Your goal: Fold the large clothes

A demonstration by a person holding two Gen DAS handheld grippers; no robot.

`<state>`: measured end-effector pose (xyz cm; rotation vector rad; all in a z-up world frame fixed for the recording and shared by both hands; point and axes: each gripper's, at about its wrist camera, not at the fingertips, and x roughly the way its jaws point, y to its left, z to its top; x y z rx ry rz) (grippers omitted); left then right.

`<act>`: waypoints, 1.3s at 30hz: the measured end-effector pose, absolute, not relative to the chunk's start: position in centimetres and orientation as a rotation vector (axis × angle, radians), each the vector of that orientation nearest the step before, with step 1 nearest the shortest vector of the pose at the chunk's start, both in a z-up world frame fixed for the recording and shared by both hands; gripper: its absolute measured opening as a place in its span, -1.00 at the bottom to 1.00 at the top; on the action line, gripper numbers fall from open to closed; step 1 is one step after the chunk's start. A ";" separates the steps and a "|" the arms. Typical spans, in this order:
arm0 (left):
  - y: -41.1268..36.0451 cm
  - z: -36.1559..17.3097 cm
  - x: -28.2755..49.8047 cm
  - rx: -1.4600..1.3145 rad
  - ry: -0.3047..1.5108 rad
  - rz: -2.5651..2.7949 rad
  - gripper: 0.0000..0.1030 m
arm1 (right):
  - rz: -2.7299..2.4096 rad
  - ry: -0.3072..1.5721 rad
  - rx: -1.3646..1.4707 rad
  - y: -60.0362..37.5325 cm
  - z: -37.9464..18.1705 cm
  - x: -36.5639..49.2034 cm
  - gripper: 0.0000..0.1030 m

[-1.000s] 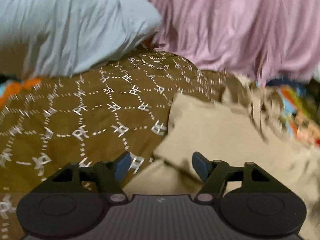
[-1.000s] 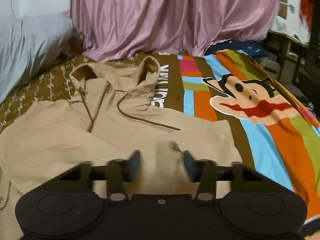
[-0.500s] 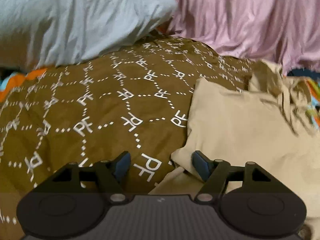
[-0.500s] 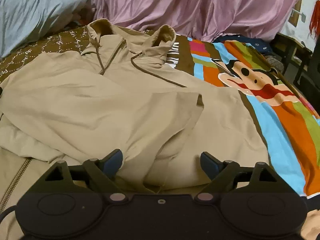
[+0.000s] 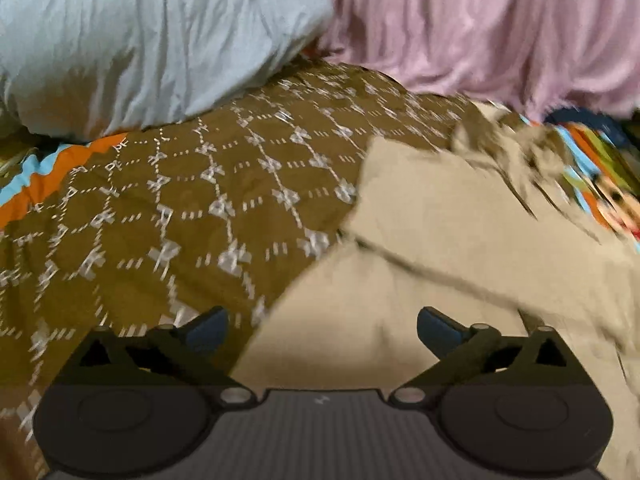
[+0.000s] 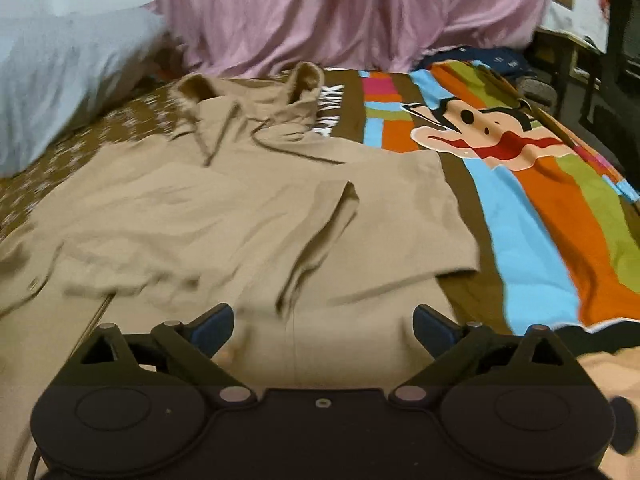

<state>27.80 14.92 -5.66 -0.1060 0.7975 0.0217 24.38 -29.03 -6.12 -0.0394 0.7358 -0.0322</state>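
Since half a second ago, left gripper (image 5: 322, 326) has spread wider, nothing between its fingers; it hangs over the near left edge of the beige hooded jacket (image 6: 248, 216). Right gripper (image 6: 323, 322) likewise wide apart, holding nothing, above the jacket's near hem. Jacket lies flat on the bed, hood far, one sleeve (image 6: 320, 240) folded across the chest. Brown patterned blanket (image 5: 192, 208) left, striped cartoon sheet (image 6: 532, 200) right, grey pillow (image 5: 152, 40) and pink curtain (image 6: 340, 12) far.

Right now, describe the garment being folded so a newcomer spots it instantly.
On the bed, in front of the pink curtain, lies the tan hooded jacket, beside the cartoon monkey blanket. It is the only plain beige item, with a front zipper and dark drawcord.
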 end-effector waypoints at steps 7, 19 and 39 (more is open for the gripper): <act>10.5 -4.4 16.4 0.151 0.790 -0.066 0.99 | 0.148 0.752 -0.335 -27.6 -4.3 14.1 0.99; 2.5 -7.7 8.7 0.487 0.712 -0.129 0.99 | 0.174 0.659 -0.758 -24.4 -8.0 7.4 0.98; 2.6 -9.9 12.0 0.583 0.659 -0.072 1.00 | 0.141 0.453 -0.322 -25.6 -2.6 10.3 -0.84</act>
